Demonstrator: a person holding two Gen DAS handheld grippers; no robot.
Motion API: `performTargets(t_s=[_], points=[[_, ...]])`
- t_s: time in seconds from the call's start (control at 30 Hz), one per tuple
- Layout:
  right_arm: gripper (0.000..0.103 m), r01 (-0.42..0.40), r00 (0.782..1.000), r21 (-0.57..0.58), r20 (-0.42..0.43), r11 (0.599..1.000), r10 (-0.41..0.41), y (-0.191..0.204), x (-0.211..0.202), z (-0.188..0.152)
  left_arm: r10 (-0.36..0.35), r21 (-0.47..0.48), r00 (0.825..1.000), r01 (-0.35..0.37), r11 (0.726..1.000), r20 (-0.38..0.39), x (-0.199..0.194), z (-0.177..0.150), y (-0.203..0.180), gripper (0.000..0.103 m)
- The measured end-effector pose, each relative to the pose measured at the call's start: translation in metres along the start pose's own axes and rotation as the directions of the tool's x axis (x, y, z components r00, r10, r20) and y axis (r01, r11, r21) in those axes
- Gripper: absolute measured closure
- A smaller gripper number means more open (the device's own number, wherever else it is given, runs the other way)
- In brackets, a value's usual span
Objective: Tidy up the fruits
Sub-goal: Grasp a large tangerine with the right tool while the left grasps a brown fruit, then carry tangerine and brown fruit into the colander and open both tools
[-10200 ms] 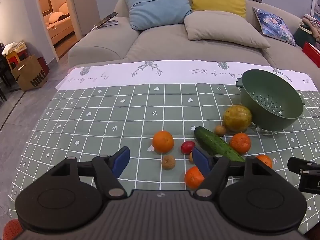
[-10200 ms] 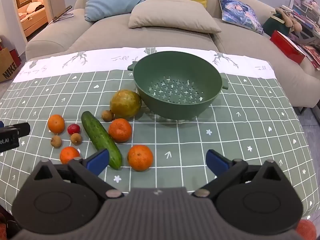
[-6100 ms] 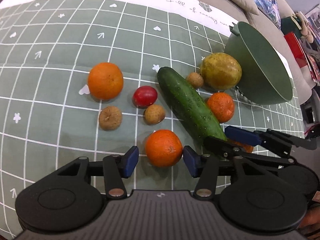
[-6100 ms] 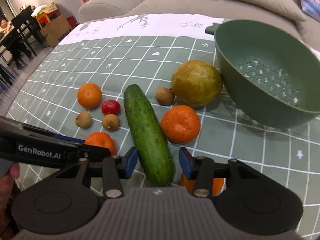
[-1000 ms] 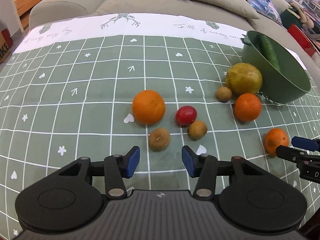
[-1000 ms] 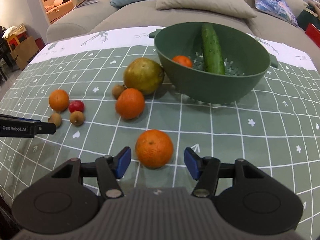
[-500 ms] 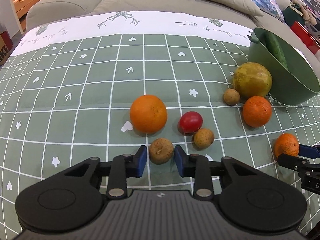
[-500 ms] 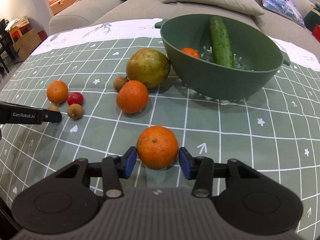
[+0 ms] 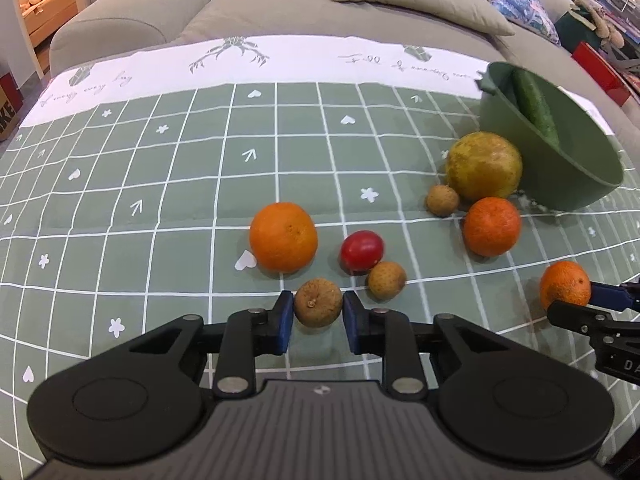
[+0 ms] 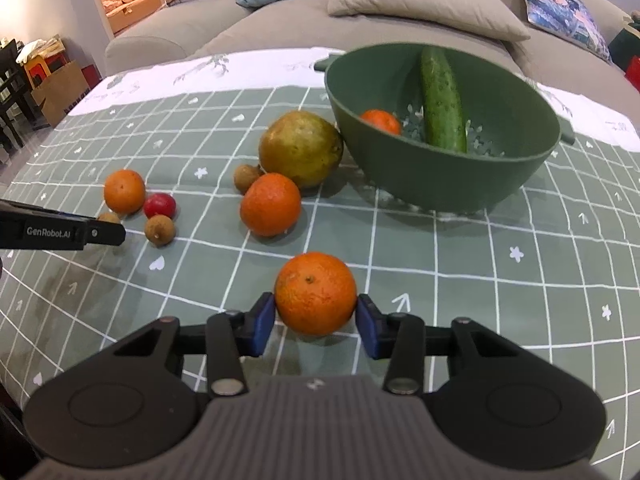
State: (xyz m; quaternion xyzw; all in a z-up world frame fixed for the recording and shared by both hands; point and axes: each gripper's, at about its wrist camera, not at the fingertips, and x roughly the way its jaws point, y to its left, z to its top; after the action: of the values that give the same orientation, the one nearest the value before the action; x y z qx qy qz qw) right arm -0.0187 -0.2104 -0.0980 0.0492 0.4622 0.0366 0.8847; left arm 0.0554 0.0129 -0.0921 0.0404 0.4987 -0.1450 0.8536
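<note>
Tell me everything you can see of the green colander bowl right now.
The dark green plastic colander bowl stands upright on the green grid-patterned tablecloth, near its far right side. It is round and deep, with star-shaped drain holes in its floor and a small lug handle on each side of the rim. Inside, a long green cucumber leans against the far wall beside a small orange mandarin. Outside, a large yellow-green round fruit rests against its left wall.

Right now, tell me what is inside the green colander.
Inside the green colander a cucumber leans against the far wall, and a small orange sits low on the left, half hidden by the near rim. The perforated bottom beneath them is partly covered.
</note>
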Motion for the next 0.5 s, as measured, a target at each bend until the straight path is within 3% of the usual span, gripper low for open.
performTargets(t_s=[0.27, 0.5], points=[[0.063, -0.007, 0.998, -0.005, 0.064, 1.0, 0.007, -0.008, -0.03, 0.017, -0.078, 0.041, 0.996, 0.077, 0.996, 0.035, -0.032, 0.027, -0.028, 0.074], [0.063, 0.007, 0.996, -0.038, 0.094, 0.999, -0.004, -0.031, -0.051, 0.049, -0.168, 0.166, 0.984, 0.157, 0.974, 0.054, -0.047, 0.069, -0.083, 0.074]])
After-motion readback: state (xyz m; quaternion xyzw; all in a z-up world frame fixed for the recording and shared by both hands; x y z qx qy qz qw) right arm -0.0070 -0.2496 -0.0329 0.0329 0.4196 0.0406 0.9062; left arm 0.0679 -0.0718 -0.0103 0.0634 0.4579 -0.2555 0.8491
